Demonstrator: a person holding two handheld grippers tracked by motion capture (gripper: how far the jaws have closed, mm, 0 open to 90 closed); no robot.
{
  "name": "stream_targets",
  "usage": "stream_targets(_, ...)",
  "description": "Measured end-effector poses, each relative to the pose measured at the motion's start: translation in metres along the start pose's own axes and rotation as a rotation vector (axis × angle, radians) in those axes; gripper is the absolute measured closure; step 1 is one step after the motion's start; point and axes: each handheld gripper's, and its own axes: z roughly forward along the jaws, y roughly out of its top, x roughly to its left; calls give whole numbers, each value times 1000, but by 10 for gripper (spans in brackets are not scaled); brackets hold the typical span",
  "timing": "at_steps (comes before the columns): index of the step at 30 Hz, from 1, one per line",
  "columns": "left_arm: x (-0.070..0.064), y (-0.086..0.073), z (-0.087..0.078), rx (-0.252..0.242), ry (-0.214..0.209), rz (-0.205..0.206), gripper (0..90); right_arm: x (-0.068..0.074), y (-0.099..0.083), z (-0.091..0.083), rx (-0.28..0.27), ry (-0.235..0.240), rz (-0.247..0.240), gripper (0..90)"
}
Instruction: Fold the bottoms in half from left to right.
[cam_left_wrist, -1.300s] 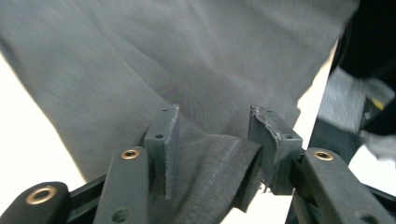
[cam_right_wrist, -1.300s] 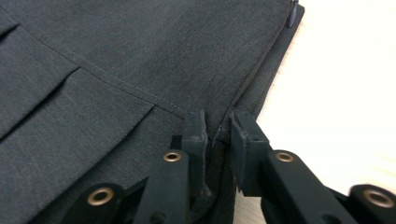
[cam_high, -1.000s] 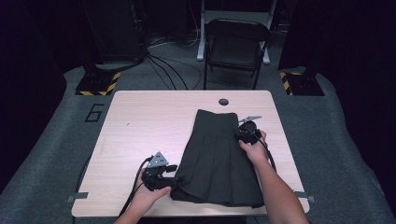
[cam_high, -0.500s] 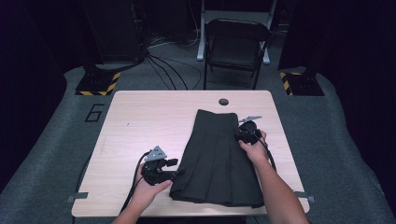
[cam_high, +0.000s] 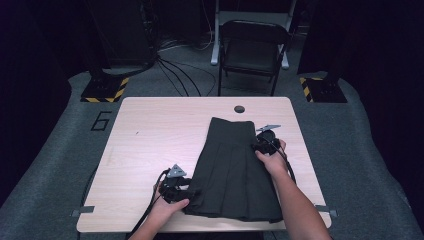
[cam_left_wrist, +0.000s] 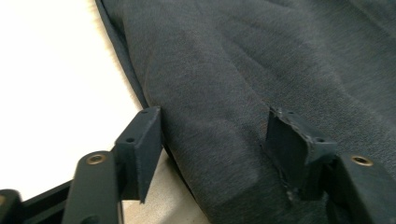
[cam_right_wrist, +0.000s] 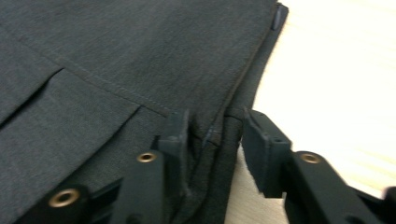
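**Two hand-held grippers at the side edges of a dark pleated skirt on a table**

Dark studio room w/ grey carpet; a black folding chair stands at top centre of the high view, behind a light wood table that has a small round hole near its far edge. A dark grey pleated skirt lies flat on the table, centre-right of frame, waistband toward the chair, hem spreading toward the bottom edge.

Left gripper, lower centre-left, sits at the skirt's left hem corner. In the left gripper view its jaws are spread apart: one pad touches the table just beside the cloth edge, the other rests on top of the fabric. Not pinching yet.

Right gripper, right of centre, sits at the skirt's right side seam, below the waistband. In the right gripper view its jaws stand partly apart around a bunched ridge of the skirt's edge; there is a gap by the right pad, so no firm pinch yet.

Judgement, step in hand: taking hold of both side edges, prob. to fold or lift. To do it well: slide the left's lower jaw fully under all layers before closing; close the right on the whole seam ridge, not just the top ply; then move both hands together so pleats stay aligned.
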Motion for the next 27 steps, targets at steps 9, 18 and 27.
stream_targets(9, -3, -7, 8, 1, 20, 16, 311, -8, -2, 2, -10, 19, 43, 502)
stream_targets(18, -8, -9, 10, -8, 12, 68, 416, -15, -5, 3, -9, 113, 113, 588)
stream_targets(27, -7, -8, 11, -6, -23, 49, 594, -19, -7, 4, -6, 165, 137, 693)
